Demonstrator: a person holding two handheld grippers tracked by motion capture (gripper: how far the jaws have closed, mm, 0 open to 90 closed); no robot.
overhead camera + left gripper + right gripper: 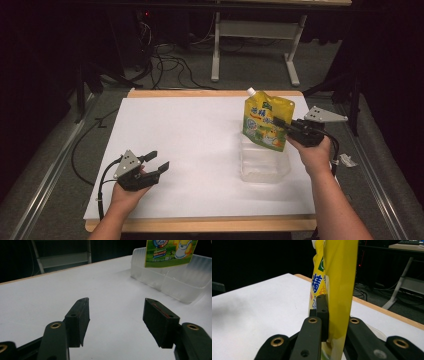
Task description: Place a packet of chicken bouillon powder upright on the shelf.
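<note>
Broad white table surface [190, 145], wood-edged, across the middle of the high view, with dark floor and loose cables along the top of the frame. Right of centre, resting on the white surface, a clear plastic container [264, 162], open-topped and seemingly empty, likely set there to receive something. Directly above it, upper right of centre, a yellow spouted pouch [267, 122] with green and white print, hanging upright and a little tilted, white cap at top, lower edge over the container's far rim; probably held there for lowering inside. Clamped on the pouch's right edge, the right gripper [283, 125], coming in from the right of the frame, jaws pressed together on the thin film; in the right gripper view the yellow pouch [339, 290] standing edge-on between the two black jaws, pinched flat. At lower left of the high view, the left gripper [156, 162], held just above the table well apart from the pouch, jaws spread wide with nothing between them, seemingly idle and waiting; in the left gripper view, bare white table between its fingertips [80, 315], container [175, 285] at upper right.
</note>
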